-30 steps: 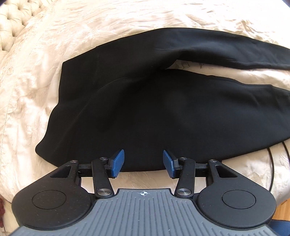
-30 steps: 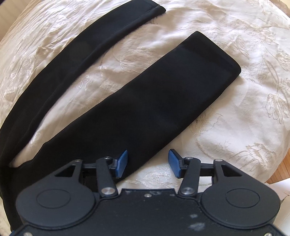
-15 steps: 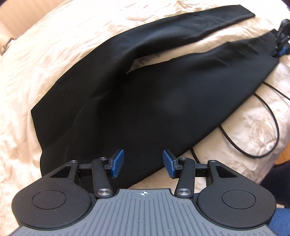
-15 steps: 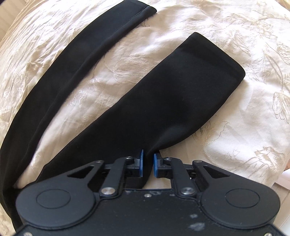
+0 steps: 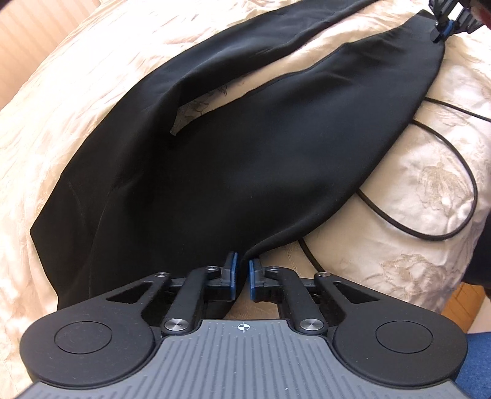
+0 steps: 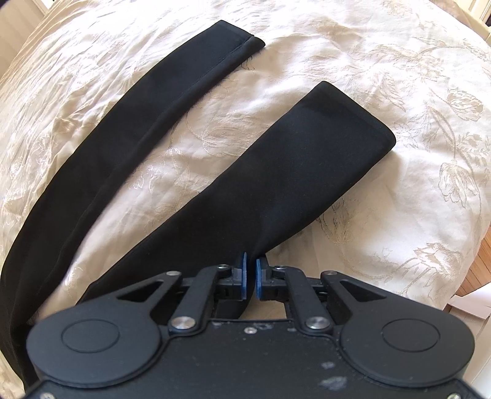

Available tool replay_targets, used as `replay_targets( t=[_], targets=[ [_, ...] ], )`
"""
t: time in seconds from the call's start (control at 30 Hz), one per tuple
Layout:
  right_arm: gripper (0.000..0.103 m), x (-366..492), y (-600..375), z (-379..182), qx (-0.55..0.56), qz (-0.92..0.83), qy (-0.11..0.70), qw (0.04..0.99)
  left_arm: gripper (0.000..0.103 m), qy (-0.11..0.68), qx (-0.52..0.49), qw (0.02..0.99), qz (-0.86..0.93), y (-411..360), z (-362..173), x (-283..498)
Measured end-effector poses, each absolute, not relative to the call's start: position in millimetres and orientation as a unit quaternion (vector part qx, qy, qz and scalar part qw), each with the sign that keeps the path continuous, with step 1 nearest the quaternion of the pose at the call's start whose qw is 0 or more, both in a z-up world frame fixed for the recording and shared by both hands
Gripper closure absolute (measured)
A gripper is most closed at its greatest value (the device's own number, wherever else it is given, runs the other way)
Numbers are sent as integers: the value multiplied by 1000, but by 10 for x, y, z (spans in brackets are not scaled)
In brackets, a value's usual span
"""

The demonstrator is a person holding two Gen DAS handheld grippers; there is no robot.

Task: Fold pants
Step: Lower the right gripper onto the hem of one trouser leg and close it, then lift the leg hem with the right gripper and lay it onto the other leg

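Black pants [image 5: 233,159] lie spread on a cream bedspread, legs apart in a V. My left gripper [image 5: 242,271] is shut on the near edge of the pants at the hip end, and the cloth rises a little into the jaws. My right gripper [image 6: 251,273] is shut on the near edge of the nearer leg [image 6: 276,184], partway along it. The far leg [image 6: 147,113] lies flat, its hem at the upper left. The right gripper also shows in the left wrist view [image 5: 445,26], at the far top right.
The cream embroidered bedspread [image 6: 399,92] covers the bed. A black cable [image 5: 435,190] loops over it to the right of the pants. Wooden floor [image 6: 478,267] shows past the bed's right edge, with white paper beside it.
My left gripper has closed on the pants' near edge; it was open half a second ago. My right gripper closed on the leg edge a half second earlier and holds it still.
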State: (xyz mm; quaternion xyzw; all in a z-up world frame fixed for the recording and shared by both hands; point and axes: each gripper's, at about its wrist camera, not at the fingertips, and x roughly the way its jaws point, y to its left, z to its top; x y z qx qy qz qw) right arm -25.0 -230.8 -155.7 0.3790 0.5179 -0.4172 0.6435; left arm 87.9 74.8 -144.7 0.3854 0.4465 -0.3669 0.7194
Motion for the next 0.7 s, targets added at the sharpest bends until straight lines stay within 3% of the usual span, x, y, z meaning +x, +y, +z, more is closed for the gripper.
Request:
replay_targets(
  t=[0.7],
  targets=[
    [97, 21, -2545, -898, 403, -382, 473, 684, 99, 444, 274, 798, -303, 791, -495, 1495]
  ],
)
